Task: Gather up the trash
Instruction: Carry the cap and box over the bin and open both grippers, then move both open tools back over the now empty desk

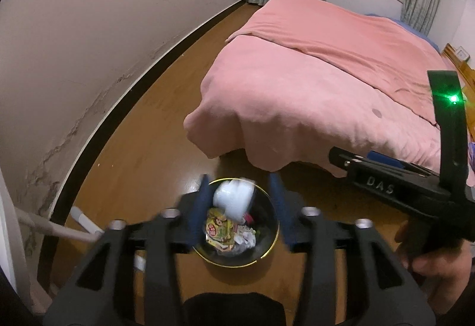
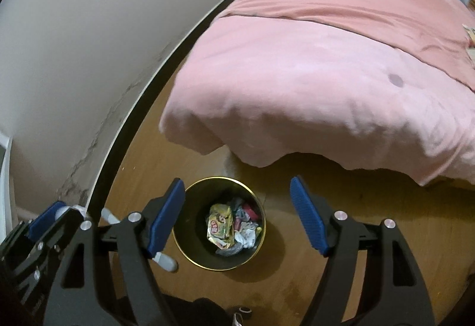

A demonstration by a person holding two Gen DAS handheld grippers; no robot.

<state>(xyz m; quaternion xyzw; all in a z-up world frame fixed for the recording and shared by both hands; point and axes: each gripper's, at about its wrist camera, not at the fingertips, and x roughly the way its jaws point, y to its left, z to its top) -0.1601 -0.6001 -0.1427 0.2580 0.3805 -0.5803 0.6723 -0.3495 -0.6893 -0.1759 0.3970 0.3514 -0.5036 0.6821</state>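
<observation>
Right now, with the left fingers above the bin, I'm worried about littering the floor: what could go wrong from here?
1. The white wad is between the left gripper's parted fingers, over the far side of the bin. It could clip the rim and land on the floor.
2. The right gripper hangs open and empty close beside the left one, so the two might knock together.
</observation>
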